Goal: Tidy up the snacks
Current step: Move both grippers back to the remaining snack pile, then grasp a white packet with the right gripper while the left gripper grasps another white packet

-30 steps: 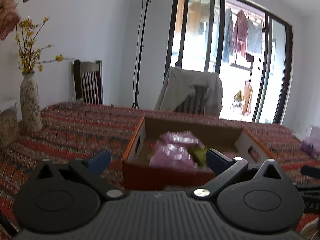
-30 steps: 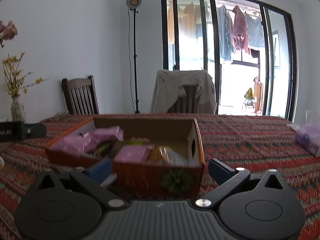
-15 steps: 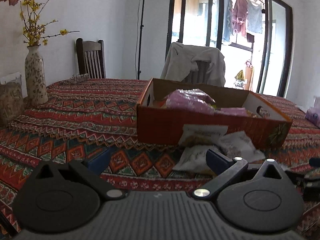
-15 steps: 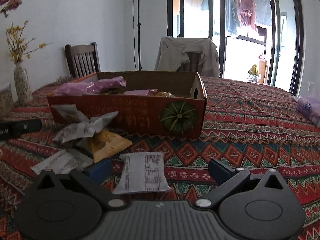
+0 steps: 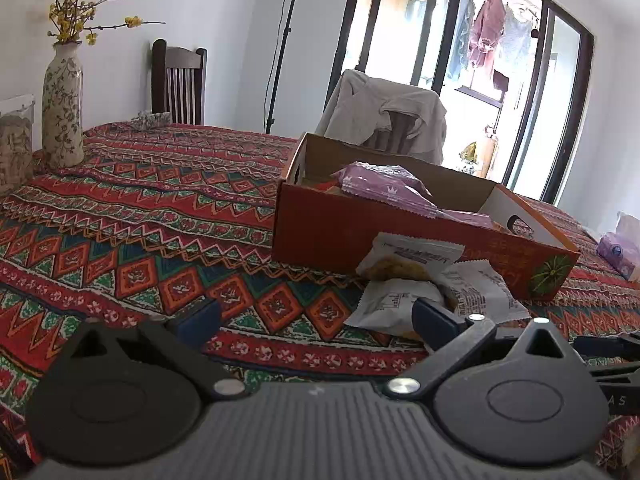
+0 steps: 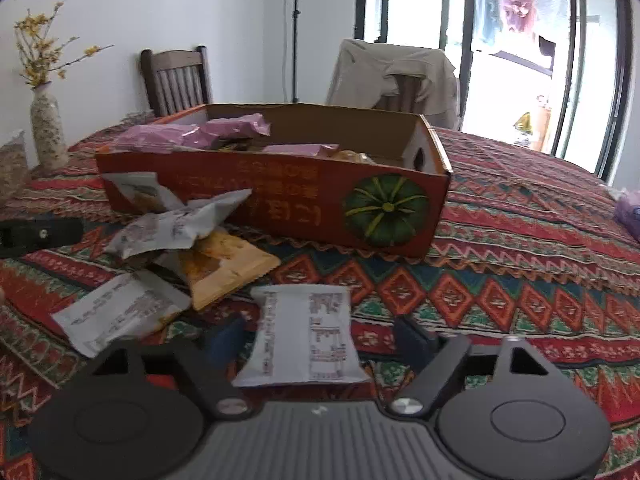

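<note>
White walls (image 5: 224, 8), wooden chair (image 5: 179, 80) — bright glass doors (image 5: 500, 72)

The counter's cloth (image 6: 520, 240) is red, with bands of green, orange and white zigzags and diamonds. The cardboard box (image 6: 280, 196) is orange-red outside with a dark green pumpkin (image 6: 386, 210) printed on it, plain brown inside. Purple packets (image 6: 236, 130) lie in it. White wrappers (image 6: 308, 340) with dark print and a yellow-orange packet (image 6: 224, 264) lie in front. The vase (image 5: 63, 100) is cream with a leafy print and holds yellow blossoms (image 5: 70, 8).
</note>
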`<move>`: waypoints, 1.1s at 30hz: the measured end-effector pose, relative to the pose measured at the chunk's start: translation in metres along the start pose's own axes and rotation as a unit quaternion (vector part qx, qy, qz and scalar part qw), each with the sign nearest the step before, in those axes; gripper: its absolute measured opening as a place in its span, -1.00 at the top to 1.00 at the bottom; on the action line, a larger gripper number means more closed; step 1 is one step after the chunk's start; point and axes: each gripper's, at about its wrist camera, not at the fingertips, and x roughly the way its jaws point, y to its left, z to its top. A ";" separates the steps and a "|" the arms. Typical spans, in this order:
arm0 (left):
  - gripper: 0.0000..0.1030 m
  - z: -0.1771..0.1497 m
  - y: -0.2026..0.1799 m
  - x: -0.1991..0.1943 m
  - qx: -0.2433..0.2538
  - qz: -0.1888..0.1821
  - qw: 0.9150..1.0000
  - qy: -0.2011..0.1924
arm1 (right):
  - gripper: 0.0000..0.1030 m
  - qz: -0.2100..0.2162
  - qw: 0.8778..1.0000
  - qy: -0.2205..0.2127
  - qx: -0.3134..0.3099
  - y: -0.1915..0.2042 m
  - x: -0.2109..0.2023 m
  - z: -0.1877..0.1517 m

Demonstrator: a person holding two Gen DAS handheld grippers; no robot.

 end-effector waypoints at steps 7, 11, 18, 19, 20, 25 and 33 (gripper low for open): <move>-1.00 0.000 0.002 0.000 -0.007 0.000 1.000 0.000 | 0.21 0.016 1.000 -0.025 -0.001 0.000 -0.008 -0.005; -1.00 0.000 0.001 0.000 -0.003 0.002 1.000 -0.003 | 0.23 0.009 0.997 -0.074 0.018 -0.005 -0.021 -0.010; -1.00 0.001 -0.019 -0.007 0.024 0.004 1.000 0.004 | 0.22 -0.009 0.992 -0.125 0.021 -0.006 -0.035 -0.015; -1.00 0.002 -0.022 -0.009 0.025 -0.003 1.000 0.005 | 0.22 -0.008 0.992 -0.126 0.024 -0.008 -0.035 -0.015; -1.00 0.003 -0.028 -0.011 0.031 -0.006 0.999 0.006 | 0.22 -0.008 0.991 -0.128 0.026 -0.009 -0.036 -0.015; -1.00 -0.002 -0.050 -0.011 0.061 -0.027 0.997 0.033 | 0.22 -0.009 0.989 -0.143 0.040 -0.012 -0.040 -0.019; -1.00 -0.014 -0.080 0.010 0.091 -0.030 0.992 0.085 | 0.22 -0.004 0.987 -0.152 0.046 -0.014 -0.042 -0.021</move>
